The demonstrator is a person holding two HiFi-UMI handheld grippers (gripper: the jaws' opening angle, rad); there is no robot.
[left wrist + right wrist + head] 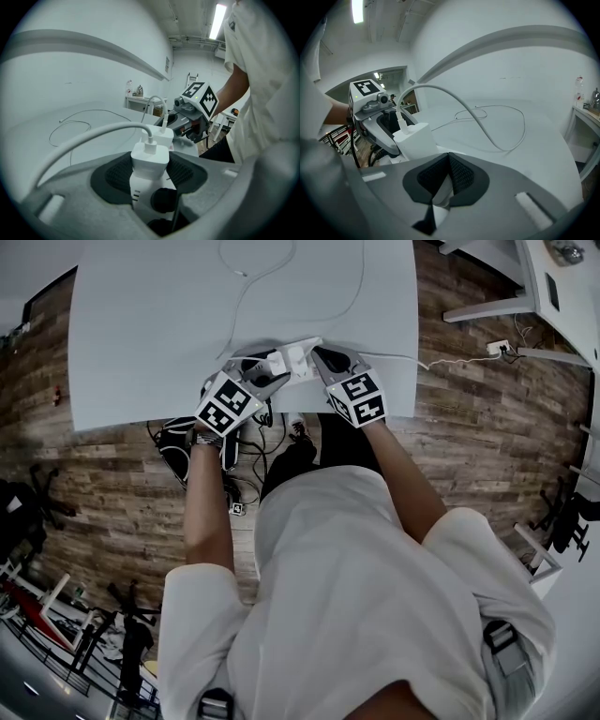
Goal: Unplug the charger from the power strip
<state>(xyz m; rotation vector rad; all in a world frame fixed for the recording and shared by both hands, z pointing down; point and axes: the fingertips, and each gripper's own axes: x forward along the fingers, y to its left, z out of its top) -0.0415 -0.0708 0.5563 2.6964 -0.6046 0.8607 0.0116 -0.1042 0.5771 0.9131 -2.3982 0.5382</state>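
A white power strip (304, 372) lies at the near edge of the white table (141, 334). Two white chargers stand plugged into it side by side, each with a white cable. My left gripper (150, 165) has its pads pressed on both sides of the nearer charger (150, 159); the second charger (162, 137) stands just beyond it. My right gripper (445, 182) is shut on the white end of the power strip (439, 199), next to a charger (415, 139). In the head view the left gripper (271, 372) and right gripper (319, 358) flank the strip.
White cables (255, 268) loop over the far part of the table. A cord runs off the table's right side to a floor socket (498, 348). Dark bags and wires (178, 442) lie on the wooden floor under the table's edge. A white desk (553, 296) stands at the upper right.
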